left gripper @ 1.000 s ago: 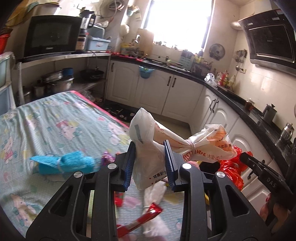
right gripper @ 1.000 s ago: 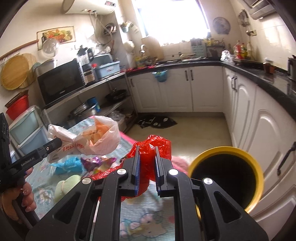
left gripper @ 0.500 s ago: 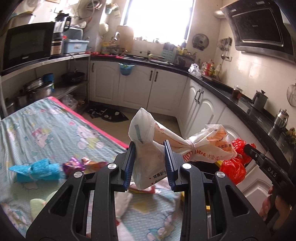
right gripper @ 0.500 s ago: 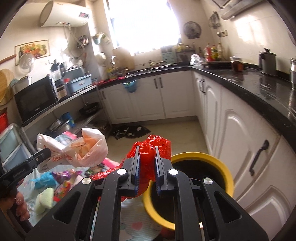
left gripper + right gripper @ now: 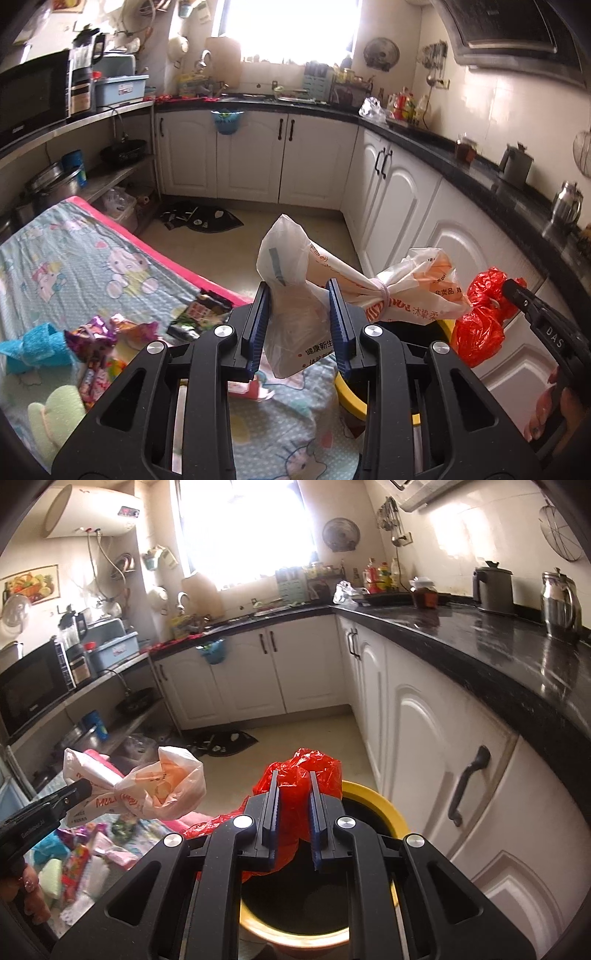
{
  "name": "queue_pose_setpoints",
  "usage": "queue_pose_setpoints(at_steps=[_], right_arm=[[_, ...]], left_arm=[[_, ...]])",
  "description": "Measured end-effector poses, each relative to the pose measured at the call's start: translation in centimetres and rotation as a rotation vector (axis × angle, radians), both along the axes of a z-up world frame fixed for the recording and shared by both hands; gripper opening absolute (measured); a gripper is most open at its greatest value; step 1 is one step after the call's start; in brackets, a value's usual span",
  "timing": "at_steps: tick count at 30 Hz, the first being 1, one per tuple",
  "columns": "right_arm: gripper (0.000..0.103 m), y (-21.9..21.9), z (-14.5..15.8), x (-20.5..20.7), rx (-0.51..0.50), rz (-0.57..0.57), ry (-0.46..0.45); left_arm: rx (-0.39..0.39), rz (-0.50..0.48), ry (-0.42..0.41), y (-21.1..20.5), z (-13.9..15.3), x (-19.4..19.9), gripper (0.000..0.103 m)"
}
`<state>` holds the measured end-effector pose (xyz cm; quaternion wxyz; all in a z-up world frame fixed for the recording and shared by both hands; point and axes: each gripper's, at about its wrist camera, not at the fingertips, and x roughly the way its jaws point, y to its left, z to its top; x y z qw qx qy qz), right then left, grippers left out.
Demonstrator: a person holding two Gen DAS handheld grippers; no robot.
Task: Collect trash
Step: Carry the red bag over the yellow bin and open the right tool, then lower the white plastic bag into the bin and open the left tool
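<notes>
Left wrist view first: the left gripper (image 5: pixel 300 325) is seen clamped on a white printed plastic bag (image 5: pixel 295 295), its blue pads pressed into the crumpled film, and the bag's knotted neck is carried out to the right, where the bulging far end hangs in the air. Just beyond that end the red plastic bag (image 5: pixel 480 317) is caught in the tip of the right gripper (image 5: pixel 517 291), and a person's hand (image 5: pixel 554 413) is glimpsed on its handle at the lower right. Below, a table cloth (image 5: pixel 74 266) with a cartoon print and pink edge is spread, and loose wrappers (image 5: pixel 110 332), a blue sponge roll (image 5: pixel 33 347) and a pale green sponge (image 5: pixel 59 406) are scattered on it. Over to the right wrist view: the right gripper (image 5: pixel 293 812) is shown closed tight on the red plastic bag (image 5: pixel 303 775), which is bunched between the pads and held directly above the yellow-rimmed bin (image 5: pixel 388 812), whose dark mouth is open beneath. The bin is set beside the white cabinets (image 5: pixel 424 738) under the black counter (image 5: pixel 480 646). At the left the white bag (image 5: pixel 155 786) is seen in the left gripper's tip (image 5: pixel 79 788), held above the table edge, left of the bin and apart from the red bag.
</notes>
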<state>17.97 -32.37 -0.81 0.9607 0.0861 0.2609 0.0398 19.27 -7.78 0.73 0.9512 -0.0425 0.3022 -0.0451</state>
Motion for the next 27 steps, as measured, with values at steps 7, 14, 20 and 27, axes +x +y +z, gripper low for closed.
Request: queue_pose_setpoints(at_steps=[7,14,20,27], right_arm=[[0.013,-0.8,-3.1,1.1,-0.030,-0.021,0.053],[0.013,-0.7,-5.6,2.3,-0.054,-0.024,0.097],[0.021,-1.2,-7.2,3.5,-0.038,-0.042,0.136],[0.047,-2.1,-7.5,3.6,0.009,-0.071,0.159]], left_arm=[[0.070,-0.023,0.048,-2.9,-2.4,1.7,0.025],[0.086,-0.042,0.106,-4.9,-4.9,3.0,0.025],[0.070,-0.059,0.146,-5.9,-6.3,4.0,0.030],[0.044,-0.065,0.150,-6.0,-6.5,3.8,0.053]])
